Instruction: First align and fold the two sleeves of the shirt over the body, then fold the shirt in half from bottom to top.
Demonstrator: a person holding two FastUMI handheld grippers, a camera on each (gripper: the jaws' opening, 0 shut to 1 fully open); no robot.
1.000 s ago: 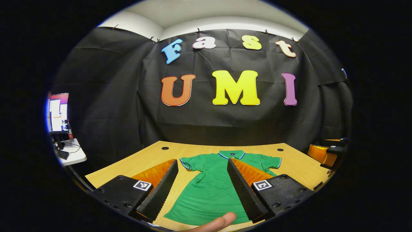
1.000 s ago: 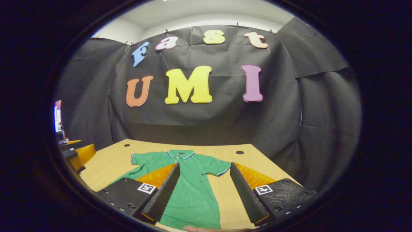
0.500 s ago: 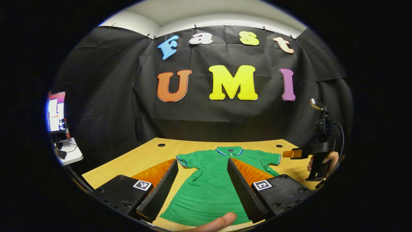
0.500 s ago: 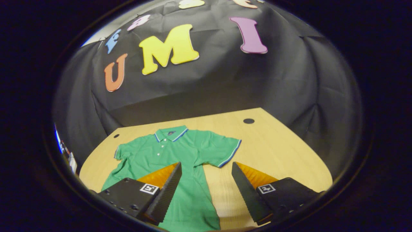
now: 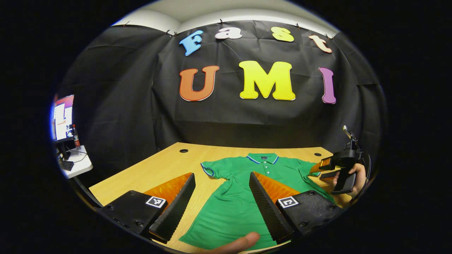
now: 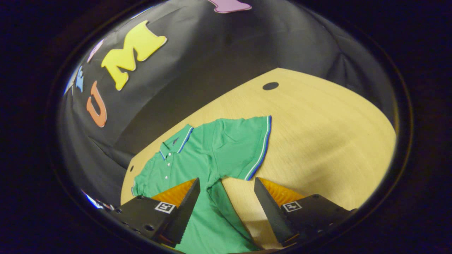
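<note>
A green short-sleeved polo shirt [image 5: 236, 197] with blue-and-white trim on its collar and cuffs lies flat and unfolded, front up, on the light wooden worktop [image 5: 159, 169]. Its collar [image 6: 175, 141] faces the booth wall; both sleeves [image 6: 243, 148] are spread outward.

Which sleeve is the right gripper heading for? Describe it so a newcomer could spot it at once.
On the wooden table lies a green polo shirt, spread flat. The sleeve just ahead of the open right gripper spreads out onto bare wood, its cuff edged with a blue and white stripe.
</note>
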